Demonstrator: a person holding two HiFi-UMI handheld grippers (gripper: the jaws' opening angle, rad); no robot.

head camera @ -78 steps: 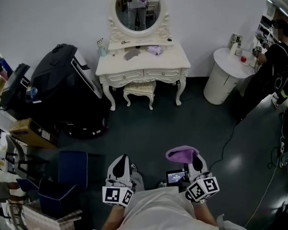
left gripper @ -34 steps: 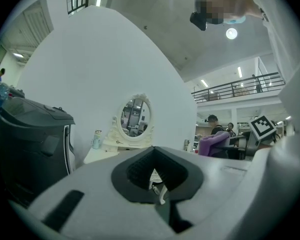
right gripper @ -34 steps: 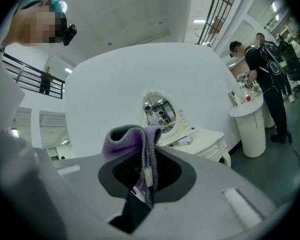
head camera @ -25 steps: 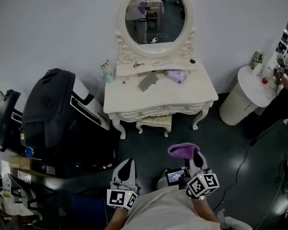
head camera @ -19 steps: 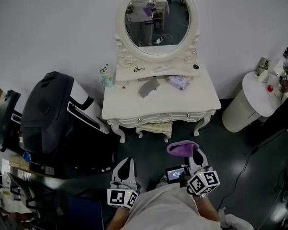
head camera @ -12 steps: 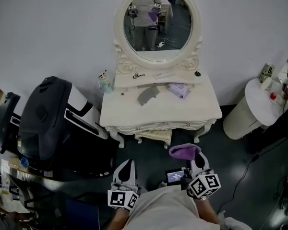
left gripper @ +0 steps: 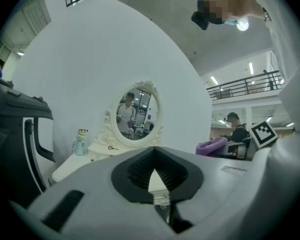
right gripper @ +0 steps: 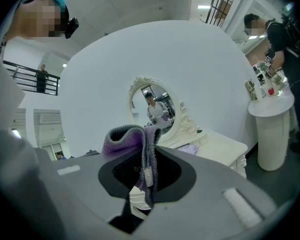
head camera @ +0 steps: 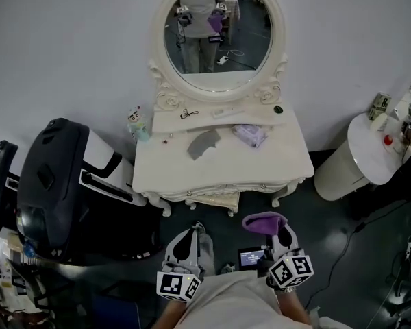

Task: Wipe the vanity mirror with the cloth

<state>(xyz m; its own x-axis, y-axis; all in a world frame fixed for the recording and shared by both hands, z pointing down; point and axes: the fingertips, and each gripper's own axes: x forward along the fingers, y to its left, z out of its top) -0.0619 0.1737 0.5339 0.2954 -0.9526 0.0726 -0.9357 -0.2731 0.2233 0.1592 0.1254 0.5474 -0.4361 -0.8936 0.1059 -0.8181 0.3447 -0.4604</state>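
Standing back from the mirror (head camera: 217, 33), not yet within reach of its glass. Holding the cloth (head camera: 264, 221) well below the mirror and a little right of its middle, pinched in the right gripper (head camera: 281, 235), with jaws clamped on a fold, a thick purple roll bulging above them and a short tail hanging beneath. Carrying the left gripper (head camera: 190, 233) low and a little left of the mirror's middle, with jaws together on nothing. Looks soft, light and fluffy, perhaps microfibre or knit; likely to flop and fold over rather than push flat, so best to press the bulging roll against the glass, not the jaw tips. Seems gripped firmly enough near the middle; could regrip nearer one edge to free more fabric for wiping. Should glide easily on glass and need little force. Worth minding the mirror itself: probably fragile, framed in carved white scrollwork, mounted at the back of the worktop (head camera: 226, 166) directly below it, with a grey rag (head camera: 203, 142), a lilac pack (head camera: 250, 135) and a small bottle (head camera: 137, 123) scattered just under the mirror. Next, probably: step closer and lift the right gripper over those things up to the mirror
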